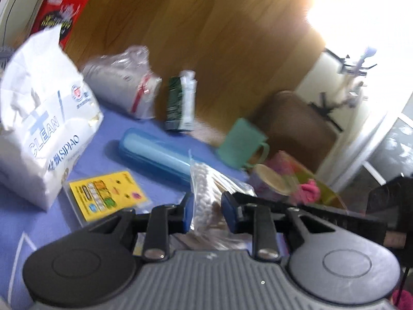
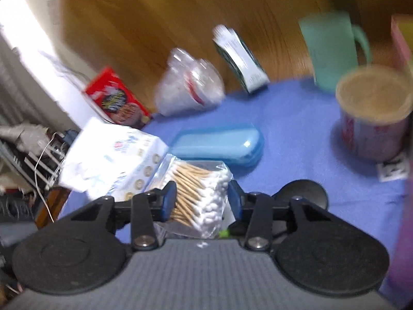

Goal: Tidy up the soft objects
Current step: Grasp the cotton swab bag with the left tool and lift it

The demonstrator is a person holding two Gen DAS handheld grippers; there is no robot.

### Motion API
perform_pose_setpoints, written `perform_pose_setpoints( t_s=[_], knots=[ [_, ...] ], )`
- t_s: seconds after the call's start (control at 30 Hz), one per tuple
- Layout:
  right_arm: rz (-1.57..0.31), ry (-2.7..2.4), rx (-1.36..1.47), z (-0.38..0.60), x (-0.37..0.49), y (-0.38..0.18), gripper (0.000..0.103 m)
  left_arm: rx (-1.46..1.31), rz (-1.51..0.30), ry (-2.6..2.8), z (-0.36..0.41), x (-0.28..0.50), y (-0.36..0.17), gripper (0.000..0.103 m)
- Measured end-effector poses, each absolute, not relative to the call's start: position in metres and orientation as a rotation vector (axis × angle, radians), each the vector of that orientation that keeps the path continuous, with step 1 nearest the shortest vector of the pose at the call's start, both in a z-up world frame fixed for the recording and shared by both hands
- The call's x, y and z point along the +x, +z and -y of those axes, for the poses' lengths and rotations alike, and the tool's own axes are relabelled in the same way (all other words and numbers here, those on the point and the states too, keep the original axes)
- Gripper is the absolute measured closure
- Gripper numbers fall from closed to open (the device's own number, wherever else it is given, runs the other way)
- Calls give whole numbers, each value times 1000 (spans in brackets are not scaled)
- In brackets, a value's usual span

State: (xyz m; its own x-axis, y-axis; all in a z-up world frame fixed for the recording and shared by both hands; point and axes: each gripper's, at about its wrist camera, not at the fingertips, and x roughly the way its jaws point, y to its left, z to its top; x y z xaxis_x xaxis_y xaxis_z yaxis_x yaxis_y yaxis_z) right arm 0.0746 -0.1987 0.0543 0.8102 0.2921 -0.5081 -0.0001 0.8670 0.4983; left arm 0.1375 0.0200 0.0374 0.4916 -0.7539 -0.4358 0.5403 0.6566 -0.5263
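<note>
My left hand-held gripper (image 1: 206,213) is clenched on the clear bag of cotton swabs (image 1: 206,201), its blue pads pinching the bag edge-on just above the blue cloth (image 1: 77,232) that covers the bench. My right hand-held gripper (image 2: 202,201) straddles the same bag of cotton swabs (image 2: 198,193) from its flat side; the bag fills the gap between the pads, but through the blur I cannot tell whether they press on it. Just beside the bag lie a yellow card pack (image 1: 105,193) and a blue oblong case (image 2: 219,144). The white tissue pack (image 1: 44,129) stands to the left, with a red box (image 1: 62,13) behind it. Further back sit a crumpled clear bag of white pads (image 1: 121,82), a green-and-white tube box (image 1: 180,103), a teal mug (image 2: 330,54) and a round tin (image 2: 374,113).
</note>
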Motion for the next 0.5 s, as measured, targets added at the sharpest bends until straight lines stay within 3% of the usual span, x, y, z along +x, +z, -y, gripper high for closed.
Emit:
perform_pose_setpoints(
  t_s=[0.2,0.5],
  knots=[
    [-521,102,375,187,-15,55,57,-296,-731,-891,-10,75,29,79],
    [-565,-34,378,203,-89,17,57,-155,-848,-995,37,27,-1,78]
  ],
)
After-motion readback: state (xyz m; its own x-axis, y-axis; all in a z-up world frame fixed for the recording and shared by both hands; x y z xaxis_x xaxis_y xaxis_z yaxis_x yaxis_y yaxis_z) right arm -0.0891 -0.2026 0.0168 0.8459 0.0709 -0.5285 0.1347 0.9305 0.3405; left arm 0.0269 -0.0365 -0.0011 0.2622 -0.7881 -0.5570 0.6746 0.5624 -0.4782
